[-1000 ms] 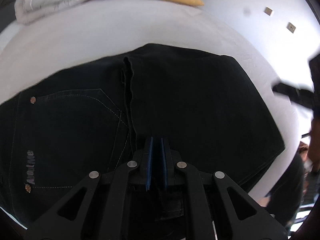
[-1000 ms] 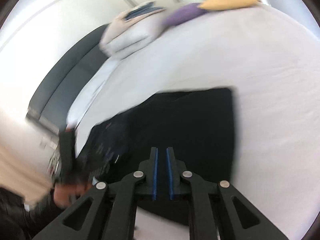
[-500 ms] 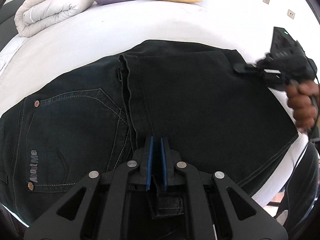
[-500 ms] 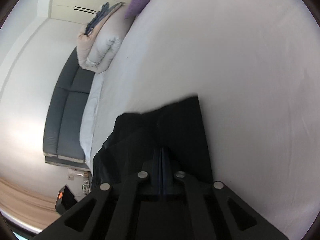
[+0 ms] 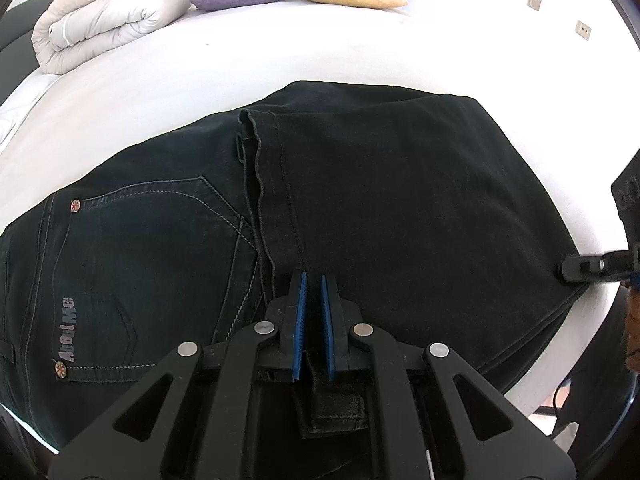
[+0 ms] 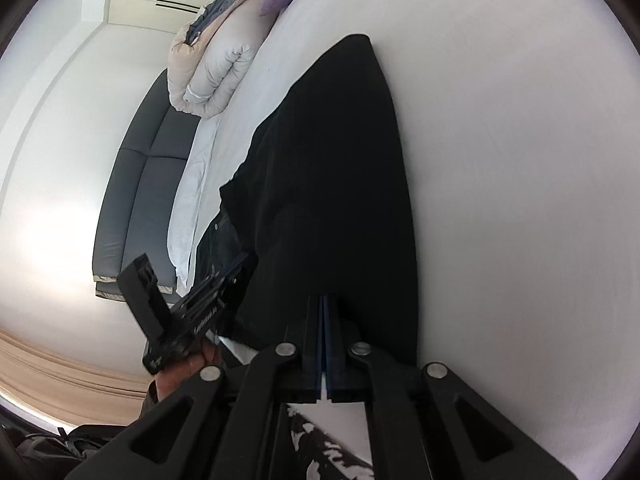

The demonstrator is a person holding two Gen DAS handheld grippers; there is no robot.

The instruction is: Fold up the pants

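Two grippers pinch folded black denim pants (image 5: 380,200) on a white bed (image 5: 200,60).
Left gripper (image 5: 313,320) still clamps fabric; right gripper (image 6: 325,340), nearer the pants' edge than before, is clamped on it.

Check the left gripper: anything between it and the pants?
Nothing visible. The left gripper is already down on the black pants, jaws nearly closed at the near edge beside the leg hem. Only bare white bed lies around the fabric.

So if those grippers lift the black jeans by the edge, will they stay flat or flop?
Probably flop: the pants are soft denim, already folded over on the bed. Likely heavyish, since thick seams and doubled layers show. Unlikely to slip, as the left gripper pinches a fabric tab.
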